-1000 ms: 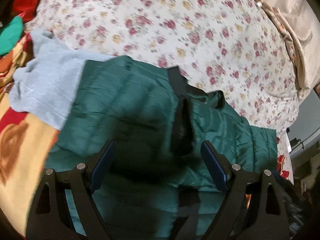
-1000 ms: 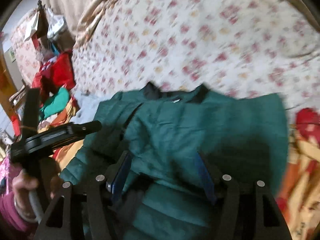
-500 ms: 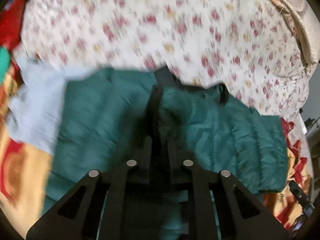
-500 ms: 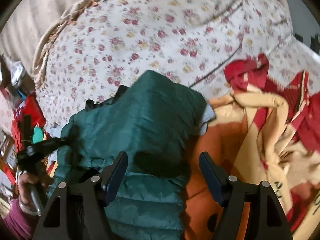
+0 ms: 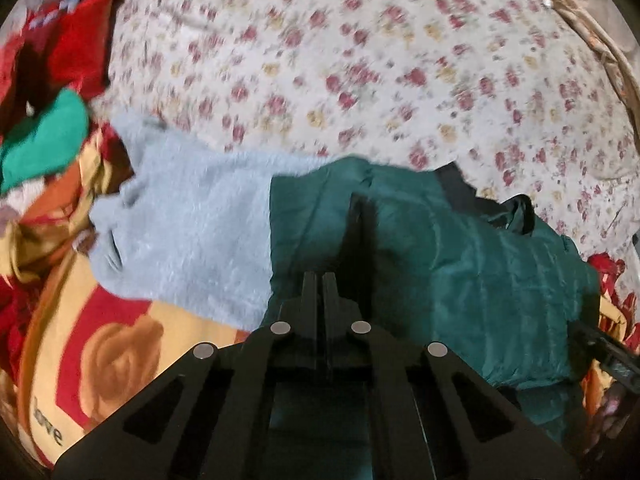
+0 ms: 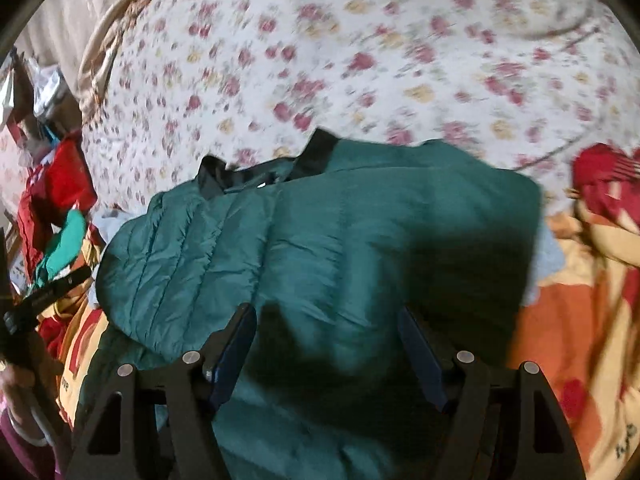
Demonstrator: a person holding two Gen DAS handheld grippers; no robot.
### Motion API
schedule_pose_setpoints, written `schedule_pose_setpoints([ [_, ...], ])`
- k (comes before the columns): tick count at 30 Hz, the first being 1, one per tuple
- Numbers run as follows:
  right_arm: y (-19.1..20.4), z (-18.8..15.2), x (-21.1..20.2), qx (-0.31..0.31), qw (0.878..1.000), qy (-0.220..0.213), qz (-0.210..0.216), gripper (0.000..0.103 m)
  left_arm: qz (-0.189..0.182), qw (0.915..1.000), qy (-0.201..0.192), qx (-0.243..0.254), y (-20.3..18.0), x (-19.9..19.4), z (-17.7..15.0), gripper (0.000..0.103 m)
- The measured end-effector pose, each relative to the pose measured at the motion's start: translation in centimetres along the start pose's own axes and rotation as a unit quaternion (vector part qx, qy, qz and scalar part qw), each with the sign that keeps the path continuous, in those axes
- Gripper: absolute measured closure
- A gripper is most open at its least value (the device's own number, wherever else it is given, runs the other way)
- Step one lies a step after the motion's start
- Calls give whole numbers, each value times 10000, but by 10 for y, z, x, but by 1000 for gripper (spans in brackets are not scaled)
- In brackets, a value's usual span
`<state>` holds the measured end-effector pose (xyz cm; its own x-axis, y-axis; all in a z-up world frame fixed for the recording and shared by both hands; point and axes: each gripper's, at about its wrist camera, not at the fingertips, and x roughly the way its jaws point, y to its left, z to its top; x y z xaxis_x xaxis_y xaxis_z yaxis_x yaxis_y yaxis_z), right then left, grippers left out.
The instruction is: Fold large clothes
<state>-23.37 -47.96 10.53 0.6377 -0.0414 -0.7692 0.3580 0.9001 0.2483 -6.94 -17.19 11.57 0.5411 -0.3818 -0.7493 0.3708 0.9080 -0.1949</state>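
Note:
A dark green quilted jacket [image 5: 460,264] with a black collar [image 6: 316,152] lies folded on the flowered bed sheet [image 5: 360,60]. Part of it covers a light blue fleece garment [image 5: 188,232]. My left gripper [image 5: 319,280] hovers over the jacket's left edge, shut, with no cloth showing between its fingers. It casts a dark shadow on the jacket. My right gripper [image 6: 328,344] stands open above the jacket's [image 6: 360,240] near part, with the cloth below its blue pads [image 6: 234,344] and nothing pinched.
A red, yellow and orange blanket [image 5: 100,340] lies under the near side of the clothes. Red and green garments [image 5: 48,136] are piled at the left. In the right wrist view a hand [image 6: 20,380] holds the other gripper at the lower left. The bed's braided edge [image 5: 600,48] curves at the far right.
My left gripper went from wide open to shut and shifted left, so more of the blue fleece shows. My right gripper swung right, then back over the jacket, and stays open.

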Motion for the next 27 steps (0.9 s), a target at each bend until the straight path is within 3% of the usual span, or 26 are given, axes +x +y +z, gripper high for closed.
schedule_pose_setpoints([
  [2, 10, 1, 16, -166, 9997, 116, -119, 31, -302, 9992, 53, -246, 7, 0, -1, 101],
  [4, 19, 0, 25, -365, 9989, 145, -253, 31, -571, 9975, 80, -416, 10, -3, 2, 93],
  [5, 21, -1, 26, -434, 9985, 146, -305, 31, -623, 9971, 82, -436, 9, -5, 3, 71],
  [6, 23, -1, 24, -483, 9982, 154, -317, 31, -660, 9968, 67, -455, 8, -8, 4, 38],
  [8, 21, 1, 13, -414, 9989, 140, -160, 31, -882, 9944, -99, -583, 5, -17, 4, 24],
  [11, 8, 4, -24, -275, 9995, -179, -7, 31, -901, 9947, -129, -477, -8, -22, 6, 24],
  [14, -14, 1, -61, -327, 9970, -512, -485, 31, -705, 9968, -124, -357, -21, -18, 7, 24],
  [17, -42, -3, -72, -77, 9957, -583, -720, 31, -503, 9981, -25, -344, -27, -5, 5, 24],
  [22, -57, 2, -42, -88, 9975, -313, -629, 39, -302, 9990, 138, -285, -33, 16, 0, 24],
  [27, -48, 22, 19, -327, 9945, 17, -998, 40, 53, 9985, 538, -37, -42, 47, -9, 24],
])
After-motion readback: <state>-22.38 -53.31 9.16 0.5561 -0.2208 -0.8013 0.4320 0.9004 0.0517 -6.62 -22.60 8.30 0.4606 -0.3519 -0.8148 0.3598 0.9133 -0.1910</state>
